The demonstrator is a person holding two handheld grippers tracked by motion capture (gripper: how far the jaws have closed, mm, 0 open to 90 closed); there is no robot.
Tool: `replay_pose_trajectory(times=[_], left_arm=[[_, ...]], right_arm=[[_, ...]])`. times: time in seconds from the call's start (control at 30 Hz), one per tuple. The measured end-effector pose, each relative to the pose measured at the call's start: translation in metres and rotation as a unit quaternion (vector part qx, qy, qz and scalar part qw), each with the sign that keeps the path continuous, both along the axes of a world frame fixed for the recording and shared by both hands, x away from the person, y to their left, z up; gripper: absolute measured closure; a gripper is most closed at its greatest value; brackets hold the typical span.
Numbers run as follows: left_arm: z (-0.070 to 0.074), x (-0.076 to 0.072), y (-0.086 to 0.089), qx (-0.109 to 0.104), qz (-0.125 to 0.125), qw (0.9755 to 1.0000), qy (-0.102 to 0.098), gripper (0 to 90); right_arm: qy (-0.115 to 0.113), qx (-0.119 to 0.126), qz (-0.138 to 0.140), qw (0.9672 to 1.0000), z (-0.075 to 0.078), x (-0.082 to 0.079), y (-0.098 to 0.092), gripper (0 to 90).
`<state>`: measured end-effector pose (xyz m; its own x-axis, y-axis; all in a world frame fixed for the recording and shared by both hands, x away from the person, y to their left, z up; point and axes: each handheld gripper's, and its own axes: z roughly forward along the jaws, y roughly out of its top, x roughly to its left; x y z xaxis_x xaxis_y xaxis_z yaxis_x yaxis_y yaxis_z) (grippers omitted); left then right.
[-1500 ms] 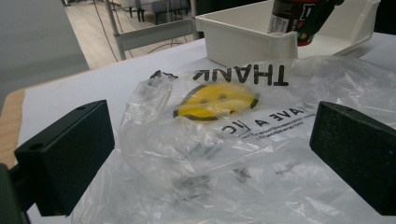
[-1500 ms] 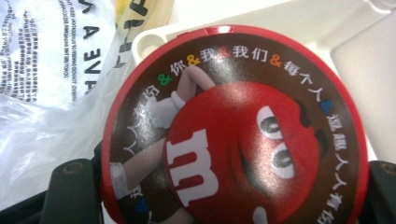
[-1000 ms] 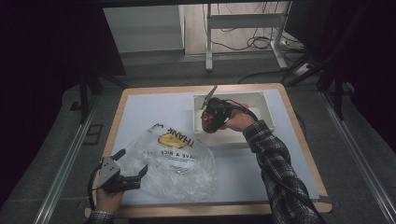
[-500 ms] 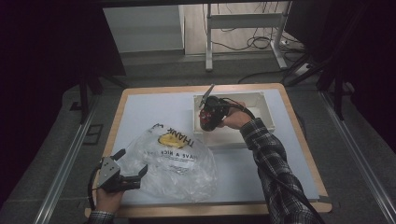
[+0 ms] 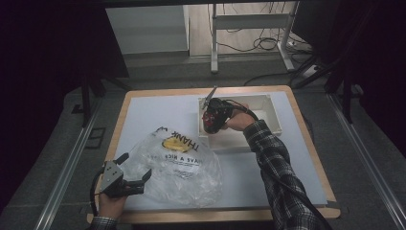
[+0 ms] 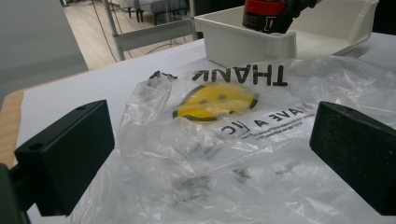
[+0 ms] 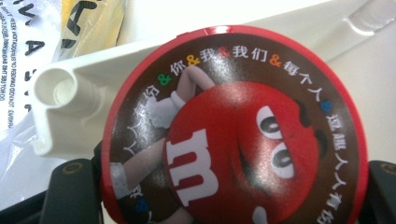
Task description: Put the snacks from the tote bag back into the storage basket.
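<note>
A round red M&M's can [image 5: 208, 125] hangs over the left end of a white bin [image 5: 273, 103], with my right gripper [image 5: 214, 117] shut on it. In the right gripper view its red lid [image 7: 233, 126] sits between the two jaws, above the bin's corner [image 7: 70, 102]. A clear plastic bag [image 5: 182, 167] printed with a yellow smiley and "THANK" lies crumpled on the white tabletop. My left gripper [image 5: 135, 166] rests at the bag's left edge, open. In its own view the bag [image 6: 224, 140] lies between the wide-apart jaws, untouched by the pads, with the can [image 6: 264, 16] beyond.
The bin stands at the back right of the white board [image 5: 153, 115], which has a wooden border. A metal table frame [image 5: 249, 21] and floor cables lie beyond the far edge. Dark rails run along both sides.
My right gripper with the can has edged slightly left over the bin. The left gripper and the bag have stayed put.
</note>
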<state>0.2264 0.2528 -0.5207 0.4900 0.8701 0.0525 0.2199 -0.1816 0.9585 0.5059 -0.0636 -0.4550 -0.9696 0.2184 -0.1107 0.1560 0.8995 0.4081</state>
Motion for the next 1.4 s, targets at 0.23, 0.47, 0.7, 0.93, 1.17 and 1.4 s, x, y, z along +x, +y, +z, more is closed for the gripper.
replay_pose_trajectory(times=[0.23,0.47,0.7,0.93,1.17,1.4], left_arm=[[0.000,0.000,0.000,0.000,-0.001,1.0000,0.000,0.0],[0.000,0.000,0.000,0.002,-0.002,1.0000,0.001,0.0],[0.000,0.000,0.000,0.002,-0.002,1.0000,0.001,0.0],[0.000,0.000,0.000,0.002,-0.002,1.0000,0.001,0.0],[0.000,0.000,0.000,0.002,-0.002,1.0000,0.001,0.0],[0.000,0.000,0.000,0.002,-0.002,1.0000,0.001,0.0]], right_arm=[[-0.002,-0.002,0.005,1.0000,-0.004,0.003,0.004,25.6],[0.004,-0.006,0.011,0.9999,-0.013,0.007,0.008,25.6],[0.008,-0.007,0.009,0.9999,-0.019,0.010,0.009,25.6],[0.015,-0.009,0.003,0.9998,-0.027,0.014,0.009,25.6],[0.018,-0.011,-0.003,0.9998,-0.033,0.016,0.010,25.6],[0.022,-0.009,-0.010,0.9997,-0.037,0.018,0.009,25.6]])
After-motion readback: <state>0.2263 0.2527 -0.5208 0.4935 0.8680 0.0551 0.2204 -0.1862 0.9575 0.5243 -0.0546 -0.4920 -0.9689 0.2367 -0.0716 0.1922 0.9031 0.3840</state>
